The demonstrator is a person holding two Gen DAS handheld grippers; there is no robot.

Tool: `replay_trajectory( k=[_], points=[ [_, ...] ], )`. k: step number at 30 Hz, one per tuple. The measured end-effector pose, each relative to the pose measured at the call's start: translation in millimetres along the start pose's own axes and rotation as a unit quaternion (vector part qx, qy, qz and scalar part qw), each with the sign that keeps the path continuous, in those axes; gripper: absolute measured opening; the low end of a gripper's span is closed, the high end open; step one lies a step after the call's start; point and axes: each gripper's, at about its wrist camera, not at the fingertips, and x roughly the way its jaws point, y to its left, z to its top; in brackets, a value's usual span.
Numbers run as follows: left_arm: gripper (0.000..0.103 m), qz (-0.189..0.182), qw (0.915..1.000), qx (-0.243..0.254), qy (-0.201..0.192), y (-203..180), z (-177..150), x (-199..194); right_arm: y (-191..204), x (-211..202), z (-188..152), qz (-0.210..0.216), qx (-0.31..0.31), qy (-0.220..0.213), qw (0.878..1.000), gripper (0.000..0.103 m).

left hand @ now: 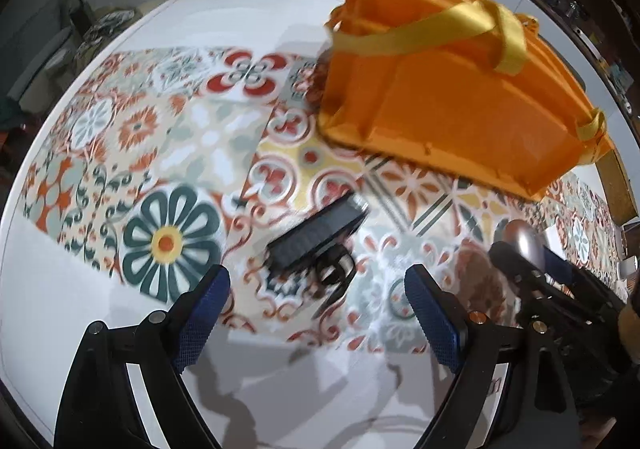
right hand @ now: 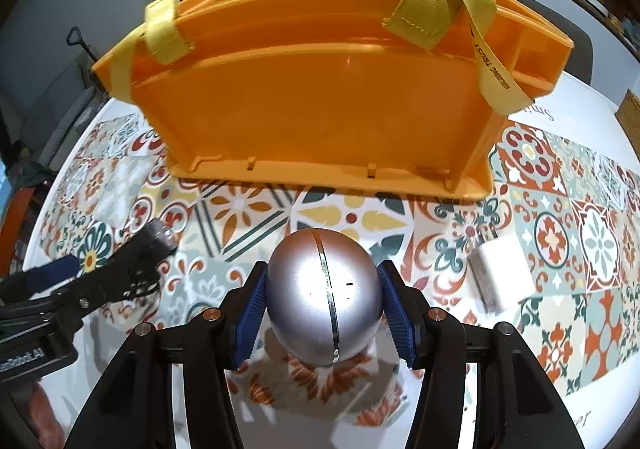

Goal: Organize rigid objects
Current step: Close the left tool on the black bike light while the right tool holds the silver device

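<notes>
The step in hand looked like carrying a picked object to the orange crate [right hand: 320, 97]. The right tongs [right hand: 322, 303] were clenched on a silver egg-shaped object [right hand: 320, 289], both blue pads pressed against its flanks, and it seemed to hang a little above the worktop [right hand: 560, 389] rather than rest on it, though the gap could not be judged surely. The left tongs [left hand: 316, 313] stood wide and released, holding nothing, poised over a black rectangular device [left hand: 316, 237] and a dark ring-like piece [left hand: 334, 269] touching it; blur made their detail unreadable.

The silver object was smooth and glossy, rounded, with a thin metal seam running lengthwise over its crown and a tiny dark mark beside it. Such a slick, curved shell would likely slip if the squeeze eased.

The crate stood toward the far edge of the worktop, on a patterned tile mat [right hand: 592, 241], its near wall facing the right tongs and yellow webbing straps [right hand: 436, 1] lying over its rim. A white block-shaped charger [right hand: 498, 275] lay on the mat toward the right edge, well apart from the crate.

The next move probably called for lifting the silver object above the crate's rim, clear of the straps, and setting it inside before letting go.
</notes>
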Motion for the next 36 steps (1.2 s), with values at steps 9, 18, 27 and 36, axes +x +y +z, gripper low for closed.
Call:
replay_trajectory(
  k=[9, 18, 27, 36],
  points=[
    [0.090, 0.026, 0.9991, -0.033, -0.007, 0.1, -5.1, 6.0, 6.5, -1.8, -13.1, 0.007, -0.015, 0.009, 1.000, 0.055],
    [0.090, 0.081, 0.9942, -0.061, -0.037, -11.6, 16.1, 16.3, -6.1, -0.5, -3.6, -0.002, -0.008, 0.005, 1.000, 0.055],
    [0.088, 0.097, 0.9923, -0.072, -0.028, -22.7, 24.9, 36.7, -10.5, 2.8, -2.0, -0.007, -0.016, 0.008, 1.000, 0.055],
    [0.073, 0.084, 0.9924, -0.089, -0.003, -18.0, 29.0, 52.9, -15.4, 5.1, 0.1, -0.009, -0.011, 0.012, 1.000, 0.055]
  ],
)
